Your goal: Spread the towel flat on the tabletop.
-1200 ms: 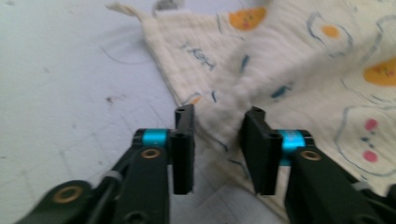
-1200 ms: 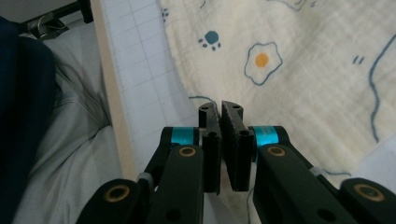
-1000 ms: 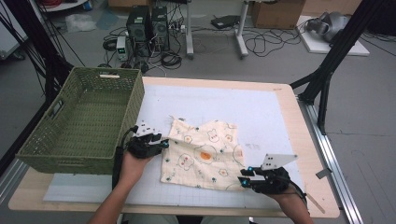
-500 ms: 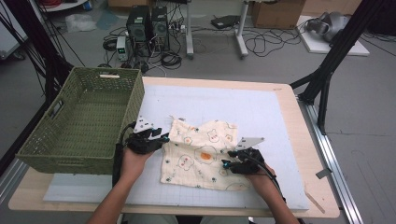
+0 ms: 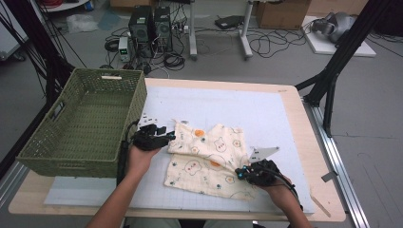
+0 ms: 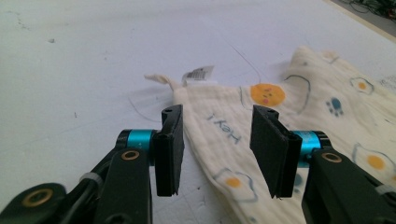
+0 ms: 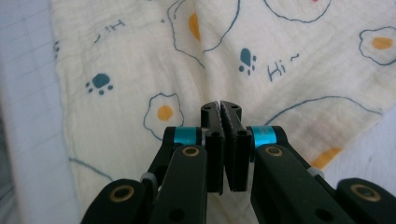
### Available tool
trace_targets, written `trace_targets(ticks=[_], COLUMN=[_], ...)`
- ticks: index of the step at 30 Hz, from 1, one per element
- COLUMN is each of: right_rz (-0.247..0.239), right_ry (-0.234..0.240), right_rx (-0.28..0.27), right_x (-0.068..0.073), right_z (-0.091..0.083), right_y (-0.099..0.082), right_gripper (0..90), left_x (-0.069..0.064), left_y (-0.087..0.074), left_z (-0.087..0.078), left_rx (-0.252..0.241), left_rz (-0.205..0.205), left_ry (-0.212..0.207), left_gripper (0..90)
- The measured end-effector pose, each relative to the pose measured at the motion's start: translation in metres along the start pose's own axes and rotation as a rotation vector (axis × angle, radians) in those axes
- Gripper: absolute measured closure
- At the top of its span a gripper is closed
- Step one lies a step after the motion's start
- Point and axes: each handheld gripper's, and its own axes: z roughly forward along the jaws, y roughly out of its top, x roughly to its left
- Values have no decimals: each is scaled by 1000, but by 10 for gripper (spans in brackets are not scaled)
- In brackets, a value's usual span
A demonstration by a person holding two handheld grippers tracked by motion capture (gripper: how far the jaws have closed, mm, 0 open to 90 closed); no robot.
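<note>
While the person is working at the table (image 5: 294, 118), the high view is showing a soft yellow cloth (image 5: 209, 156) lying in the middle of the frame, on the white mat (image 5: 247, 107), with a green basket (image 5: 85, 123) sitting at the left, just beside the cloth. The left gripper (image 5: 164, 137) is resting at the cloth's left edge, and the right gripper (image 5: 243, 175) is sitting low on the cloth's lower right part, probably so that each hand can take one side. Looking along the left gripper (image 6: 217, 149), its jaws are standing apart with the cloth's (image 6: 299, 121) edge lying between them; they have just been opening a little, and the pads are not pressing on anything. A small white tag (image 6: 198, 73) is sticking out at the corner in the upper middle. Looking along the right gripper (image 7: 220, 109), its jaws have just been closing and are now together, low over the cloth (image 7: 140, 70) with its egg pictures. A small fold of fabric seems to be rising right at the tips, so it is likely pinching the cloth to lift it.
</note>
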Motion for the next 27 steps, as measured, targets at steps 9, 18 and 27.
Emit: trace_targets(ticks=[9, 18, 27], right_rz=[69, 130, 114], right_ry=[-12, -73, -67], right_rx=[-140, -186, -173], right_x=[-6, -15, -14], right_z=[-23, -24, -21], right_y=[-9, -9, -7], right_gripper=[615, 542, 528], left_x=[8, 13, -1], left_y=[3, -7, 2], left_z=[20, 46, 63], left_rx=[13, 87, 136], left_rz=[-37, -81, 71], left_ry=[16, 33, 106], left_gripper=[504, 442, 443])
